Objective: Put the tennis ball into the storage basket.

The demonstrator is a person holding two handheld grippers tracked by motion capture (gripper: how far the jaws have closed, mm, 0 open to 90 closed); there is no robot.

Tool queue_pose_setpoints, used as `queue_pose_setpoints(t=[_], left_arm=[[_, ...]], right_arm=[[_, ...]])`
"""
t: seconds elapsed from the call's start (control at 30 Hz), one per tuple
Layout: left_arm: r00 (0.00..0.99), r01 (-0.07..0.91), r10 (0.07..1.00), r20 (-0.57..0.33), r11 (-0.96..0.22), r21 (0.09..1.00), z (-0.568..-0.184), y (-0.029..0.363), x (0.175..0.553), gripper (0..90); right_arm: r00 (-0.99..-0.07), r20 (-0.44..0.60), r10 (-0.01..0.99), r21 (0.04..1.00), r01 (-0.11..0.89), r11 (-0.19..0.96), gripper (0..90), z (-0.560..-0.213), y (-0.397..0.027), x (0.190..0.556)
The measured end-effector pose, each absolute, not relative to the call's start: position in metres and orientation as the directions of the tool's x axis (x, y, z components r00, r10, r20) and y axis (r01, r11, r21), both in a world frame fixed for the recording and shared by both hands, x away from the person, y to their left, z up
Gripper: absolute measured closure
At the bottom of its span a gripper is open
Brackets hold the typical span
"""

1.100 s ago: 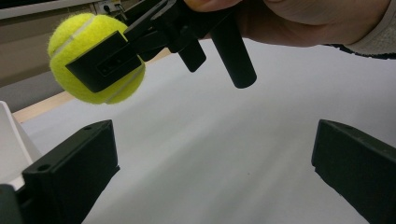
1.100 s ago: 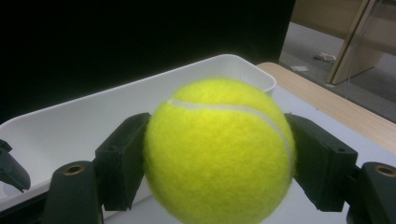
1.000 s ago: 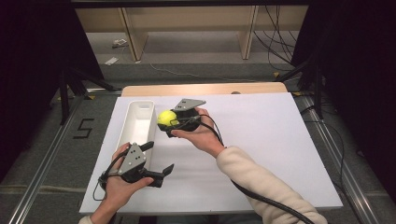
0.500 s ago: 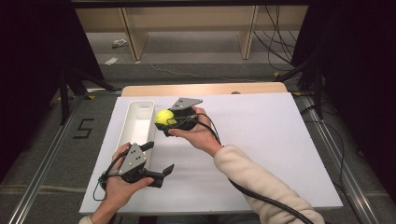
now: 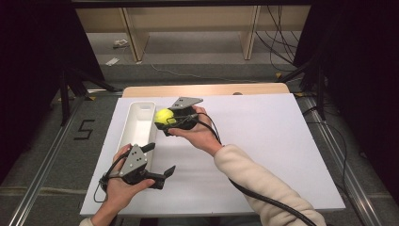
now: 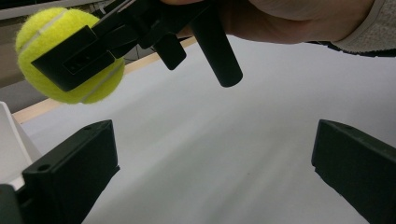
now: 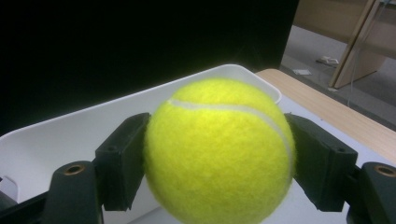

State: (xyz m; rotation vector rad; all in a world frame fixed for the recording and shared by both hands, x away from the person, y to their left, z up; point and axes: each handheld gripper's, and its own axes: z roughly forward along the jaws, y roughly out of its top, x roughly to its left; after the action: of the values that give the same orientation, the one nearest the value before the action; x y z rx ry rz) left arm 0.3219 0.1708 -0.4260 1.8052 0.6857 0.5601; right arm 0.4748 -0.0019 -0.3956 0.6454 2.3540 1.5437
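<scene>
A yellow tennis ball (image 5: pixel 163 116) hangs just above the right rim of a long white tray (image 5: pixel 126 133), and my right gripper (image 5: pixel 165 121) is shut on it. In the right gripper view both black pads (image 7: pixel 125 158) press the ball (image 7: pixel 219 154) from either side, with the tray's wall (image 7: pixel 70 126) behind and below it. My left gripper (image 5: pixel 160 158) rests low near the board's front left, open, its jaws wide apart with nothing between them. The left gripper view looks between them (image 6: pixel 210 168) up at the ball (image 6: pixel 65 88) and the right hand.
A white board (image 5: pixel 282 150) covers the table, with a wooden strip (image 5: pixel 207 89) at its far edge. The right gripper's cable (image 5: pixel 263 200) trails along the sleeve. Metal rails (image 5: pixel 42 165) flank the table, and wooden shelf legs (image 5: pixel 134 37) stand beyond.
</scene>
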Motion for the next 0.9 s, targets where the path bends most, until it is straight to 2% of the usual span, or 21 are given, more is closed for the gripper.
queue_pose_setpoints(t=[0.9], left_arm=[[0.723,0.185,0.689,0.049,-0.262,0.947,-0.4262,0.1709,0.3219,0.0]], right_arm=[[-0.871,0.027,0.490,0.916,0.218,0.338,26.9,-0.3932,0.0052,0.4788]])
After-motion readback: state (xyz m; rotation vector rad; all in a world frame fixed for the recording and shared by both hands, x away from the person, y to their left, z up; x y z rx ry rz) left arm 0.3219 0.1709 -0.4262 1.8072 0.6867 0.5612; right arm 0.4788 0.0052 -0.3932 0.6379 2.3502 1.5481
